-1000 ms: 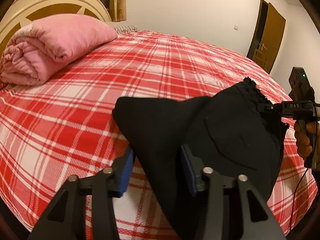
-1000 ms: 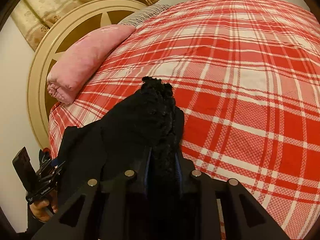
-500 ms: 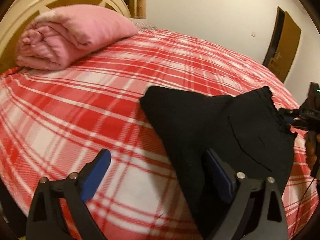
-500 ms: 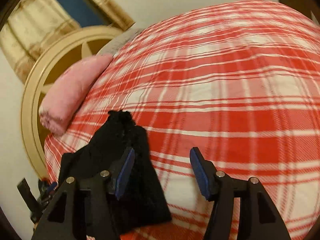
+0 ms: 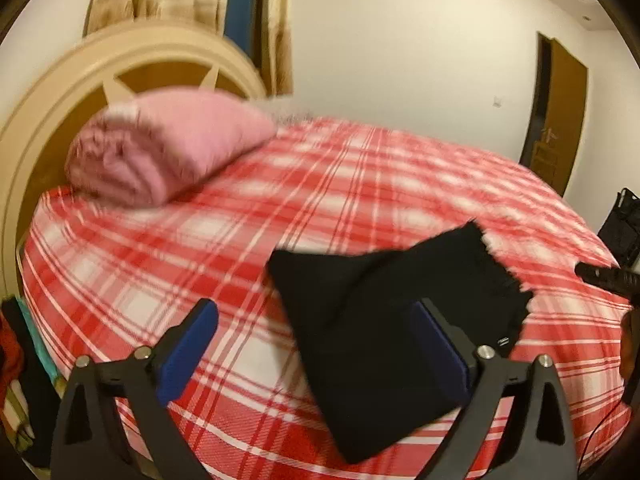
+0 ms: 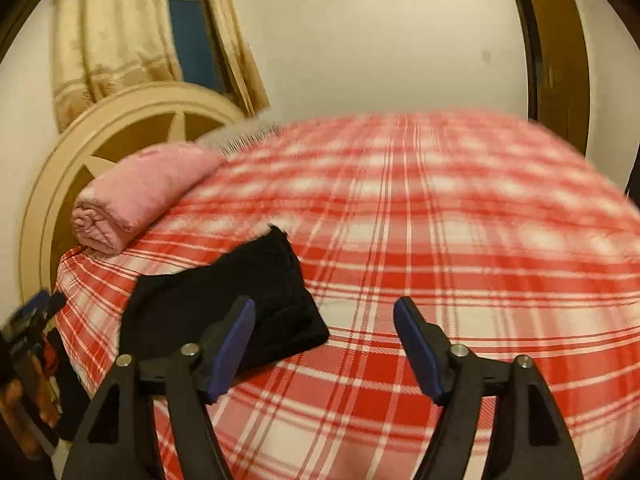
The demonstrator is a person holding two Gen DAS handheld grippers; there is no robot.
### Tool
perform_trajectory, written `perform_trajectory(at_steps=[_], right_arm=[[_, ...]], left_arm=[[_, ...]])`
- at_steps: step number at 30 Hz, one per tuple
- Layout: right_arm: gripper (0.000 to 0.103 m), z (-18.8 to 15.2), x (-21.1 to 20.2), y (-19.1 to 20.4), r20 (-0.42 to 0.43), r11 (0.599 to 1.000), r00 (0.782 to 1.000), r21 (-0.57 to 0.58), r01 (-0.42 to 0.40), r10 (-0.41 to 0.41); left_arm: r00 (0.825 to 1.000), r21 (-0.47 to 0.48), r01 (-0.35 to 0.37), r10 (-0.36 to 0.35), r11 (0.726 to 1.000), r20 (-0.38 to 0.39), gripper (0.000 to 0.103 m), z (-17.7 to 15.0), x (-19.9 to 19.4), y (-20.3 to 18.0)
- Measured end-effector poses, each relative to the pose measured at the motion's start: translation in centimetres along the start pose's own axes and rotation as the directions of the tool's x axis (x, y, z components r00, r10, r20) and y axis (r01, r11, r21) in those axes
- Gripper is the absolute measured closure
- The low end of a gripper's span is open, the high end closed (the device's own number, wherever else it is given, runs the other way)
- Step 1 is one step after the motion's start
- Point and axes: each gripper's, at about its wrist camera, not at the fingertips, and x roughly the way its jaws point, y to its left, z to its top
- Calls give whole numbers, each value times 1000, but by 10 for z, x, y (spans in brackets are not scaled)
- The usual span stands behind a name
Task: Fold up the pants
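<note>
A: Surface? 
B: Bed (image 5: pixel 360 184) with red plaid cover; pink blanket (image 5: pixel 168 148) by the headboard (image 5: pixel 52 120).

A: Change from earlier frames? 
B: Both grippers have released the pants (image 5: pixel 392 320) and backed off. Left gripper (image 5: pixel 316 344) spread wide, empty. Right gripper (image 6: pixel 324 344) spread wide, empty.

A: Pants position? 
B: Folded flat near the bed's front edge. In the left view, the long axis runs near-to-far, ruffled edge on the far right.
</note>
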Motion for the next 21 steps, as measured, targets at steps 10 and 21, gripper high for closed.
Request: perform_trajectory(at_steps=[10, 21], right_arm=[[25, -16, -97, 34, 164, 993, 985, -97, 65, -48], [25, -21, -125, 33, 196, 993, 979, -85, 76, -58]], left_arm=[[983, 73, 79, -90, 994, 162, 0, 19, -68, -38], [970, 94, 107, -125, 990, 209, 0, 22, -94, -51]])
